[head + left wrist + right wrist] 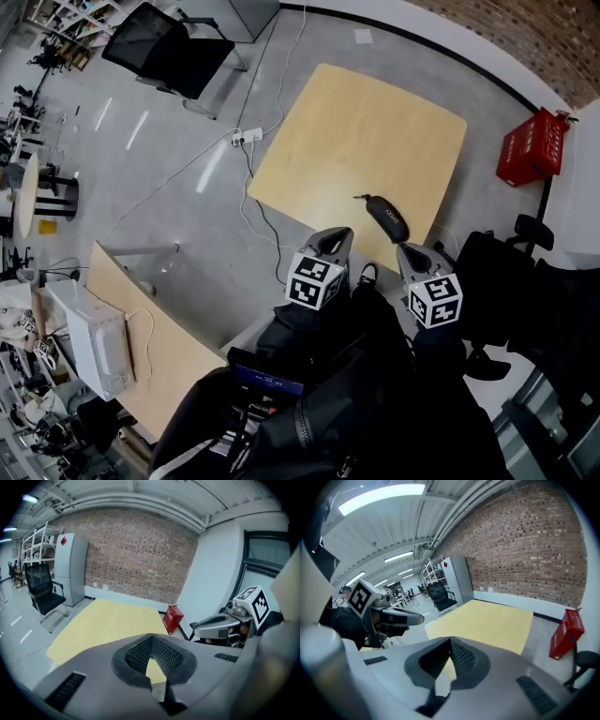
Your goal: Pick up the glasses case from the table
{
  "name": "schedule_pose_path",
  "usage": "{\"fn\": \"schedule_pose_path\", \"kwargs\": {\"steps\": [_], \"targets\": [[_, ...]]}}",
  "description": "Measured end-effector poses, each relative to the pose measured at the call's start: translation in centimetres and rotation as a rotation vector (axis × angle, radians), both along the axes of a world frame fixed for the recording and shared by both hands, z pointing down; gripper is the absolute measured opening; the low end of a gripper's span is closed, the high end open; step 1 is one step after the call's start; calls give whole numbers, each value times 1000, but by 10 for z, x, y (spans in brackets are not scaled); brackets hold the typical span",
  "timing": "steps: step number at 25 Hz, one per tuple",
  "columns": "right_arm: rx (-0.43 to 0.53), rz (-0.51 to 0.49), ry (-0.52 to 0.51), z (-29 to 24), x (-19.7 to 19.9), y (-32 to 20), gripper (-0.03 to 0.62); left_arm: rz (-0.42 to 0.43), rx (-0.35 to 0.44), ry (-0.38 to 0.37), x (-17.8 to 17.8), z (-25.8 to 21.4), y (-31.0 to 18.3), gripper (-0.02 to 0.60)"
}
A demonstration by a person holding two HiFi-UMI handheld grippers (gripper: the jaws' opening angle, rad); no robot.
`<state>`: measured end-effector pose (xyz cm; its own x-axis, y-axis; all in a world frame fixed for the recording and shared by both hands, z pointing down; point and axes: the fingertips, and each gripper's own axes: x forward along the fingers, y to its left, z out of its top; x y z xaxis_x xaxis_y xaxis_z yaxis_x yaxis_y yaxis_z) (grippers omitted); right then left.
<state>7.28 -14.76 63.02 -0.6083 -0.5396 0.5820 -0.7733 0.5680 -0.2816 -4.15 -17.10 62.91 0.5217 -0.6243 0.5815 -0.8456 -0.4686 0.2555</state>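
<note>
A dark, long glasses case (386, 218) lies near the front right edge of the light wooden table (356, 141). My left gripper (336, 240) hovers at the table's front edge, a little left of and short of the case. My right gripper (411, 254) hangs just short of the case's near end. Neither touches it. Both point forward and down with jaws closed together and nothing between them. In the left gripper view the left gripper (152, 667) covers the case, and in the right gripper view the right gripper (449, 665) does the same.
A red crate (532, 147) stands on the floor right of the table. A black office chair (169, 47) is at the far left. A cable and power strip (246, 137) lie on the floor. Another desk (141, 319) with a white device (98, 342) sits at the near left.
</note>
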Motion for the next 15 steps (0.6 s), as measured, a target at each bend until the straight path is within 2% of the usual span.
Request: {"fn": "schedule_pose_path", "kwargs": {"steps": [5, 15], "targets": [[-68, -13, 71, 36, -2, 2, 5, 14, -78, -9, -3, 33, 1, 0], [-139, -71, 221, 105, 8, -22, 16, 37, -203, -41, -8, 89, 8, 0]]}}
